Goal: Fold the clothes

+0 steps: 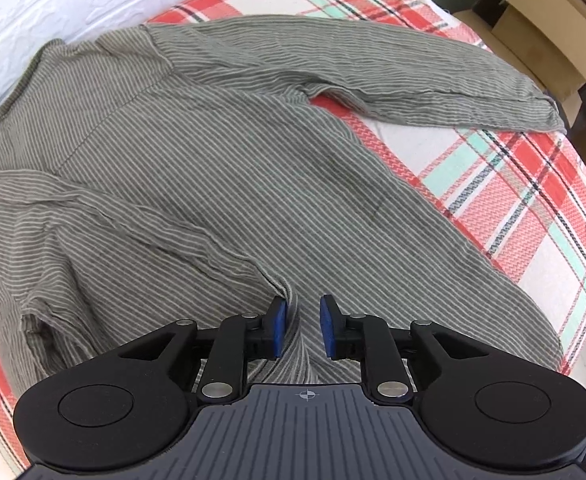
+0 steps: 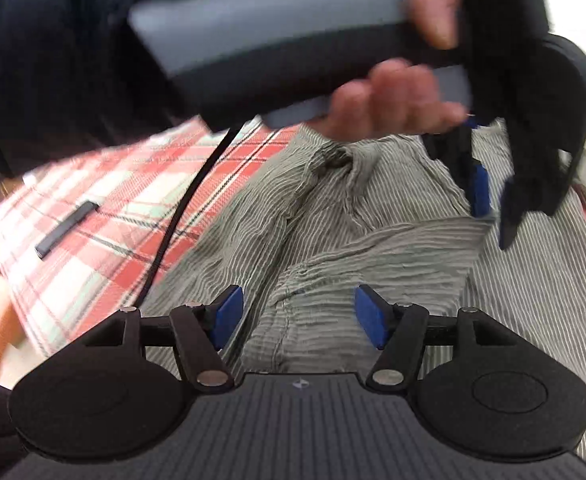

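- Shirt [image 1: 197, 152], grey with thin stripes, is lying spread on the plaid bed cover [image 1: 505, 200], collar toward the white wall, so folding is looking barely begun.
- One long sleeve [image 1: 373, 68] is stretching straight out across the cover, unfolded; the other sleeve [image 1: 105, 232] is lying crumpled over the body of the shirt, which may be a first fold, though a rough one.
- Left gripper [image 1: 301, 330] is pointing steeply down at the lower part of the shirt with its jaws partly apart; a pinched-up ridge of cloth is standing between the blue pads, but they are not pressing on it.
- Right gripper [image 2: 297, 318] is hovering with jaws wide over a bunched fold of the same shirt, gripping nothing.
- Hand [image 2: 393, 100] is carrying the left gripper across the top of the right wrist view, blurred.
- Remaining, in my judgement: bringing in the outstretched sleeve, smoothing the crumpled one, and folding the body.
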